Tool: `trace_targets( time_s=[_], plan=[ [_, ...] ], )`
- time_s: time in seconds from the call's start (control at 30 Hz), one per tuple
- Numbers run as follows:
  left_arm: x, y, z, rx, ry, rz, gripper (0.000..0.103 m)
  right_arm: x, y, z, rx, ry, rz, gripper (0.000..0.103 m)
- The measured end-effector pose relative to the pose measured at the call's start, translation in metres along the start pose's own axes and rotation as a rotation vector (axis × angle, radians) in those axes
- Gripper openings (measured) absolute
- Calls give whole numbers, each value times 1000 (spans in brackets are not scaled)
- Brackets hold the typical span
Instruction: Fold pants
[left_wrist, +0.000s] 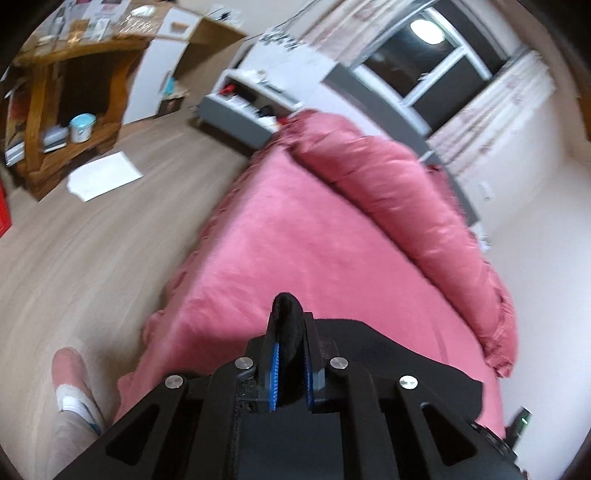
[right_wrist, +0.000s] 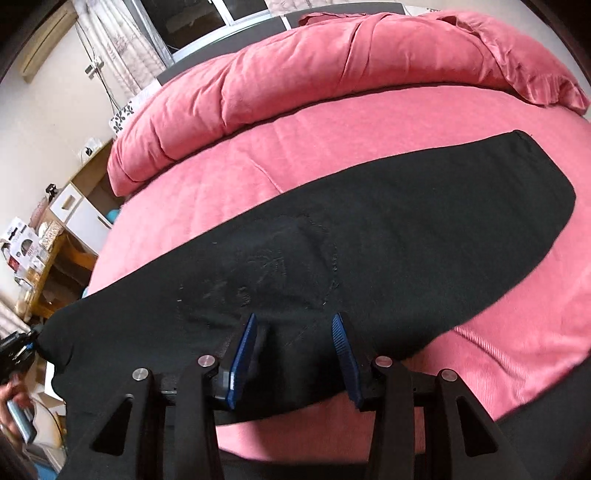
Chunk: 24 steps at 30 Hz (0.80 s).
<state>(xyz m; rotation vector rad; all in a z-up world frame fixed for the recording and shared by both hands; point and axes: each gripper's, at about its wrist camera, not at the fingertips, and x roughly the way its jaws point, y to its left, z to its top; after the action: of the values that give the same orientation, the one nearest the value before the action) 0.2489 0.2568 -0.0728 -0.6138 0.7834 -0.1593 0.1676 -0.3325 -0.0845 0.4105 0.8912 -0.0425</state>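
Black pants (right_wrist: 388, 236) lie stretched across the pink bed (right_wrist: 229, 184), one end reaching far right. My right gripper (right_wrist: 295, 332) is open, its blue-padded fingers (right_wrist: 243, 350) apart just above the pants' near edge. My left gripper (left_wrist: 290, 332) is shut on a fold of the black pants (left_wrist: 286, 321) that sticks up between its blue pads; the rest of the cloth (left_wrist: 388, 354) trails right over the bed (left_wrist: 295, 240). In the right wrist view the pants' left end (right_wrist: 62, 332) is lifted off the bed's corner, beside the left gripper's body at the frame's edge.
A rolled pink duvet (right_wrist: 332, 66) runs along the bed's far side, also in the left wrist view (left_wrist: 406, 192). Wooden shelf (left_wrist: 62, 92), white paper (left_wrist: 103, 177) on the wood floor, grey-white nightstand (left_wrist: 240, 107), window (left_wrist: 436, 66). My foot (left_wrist: 74, 384) stands by the bed corner.
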Motion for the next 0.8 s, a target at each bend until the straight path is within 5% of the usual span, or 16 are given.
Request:
trace_targets(
  time_s=[0.23, 0.4, 0.8],
  plan=[
    [-75, -28, -48, 92, -12, -110, 8, -16, 43, -4, -67, -5, 70, 44],
    [-114, -25, -96, 89, 28, -150, 8, -19, 75, 2, -53, 10, 152, 63],
    [-138, 6, -168, -24, 101, -164, 8, 25, 76, 25, 143, 121, 144, 70]
  ],
)
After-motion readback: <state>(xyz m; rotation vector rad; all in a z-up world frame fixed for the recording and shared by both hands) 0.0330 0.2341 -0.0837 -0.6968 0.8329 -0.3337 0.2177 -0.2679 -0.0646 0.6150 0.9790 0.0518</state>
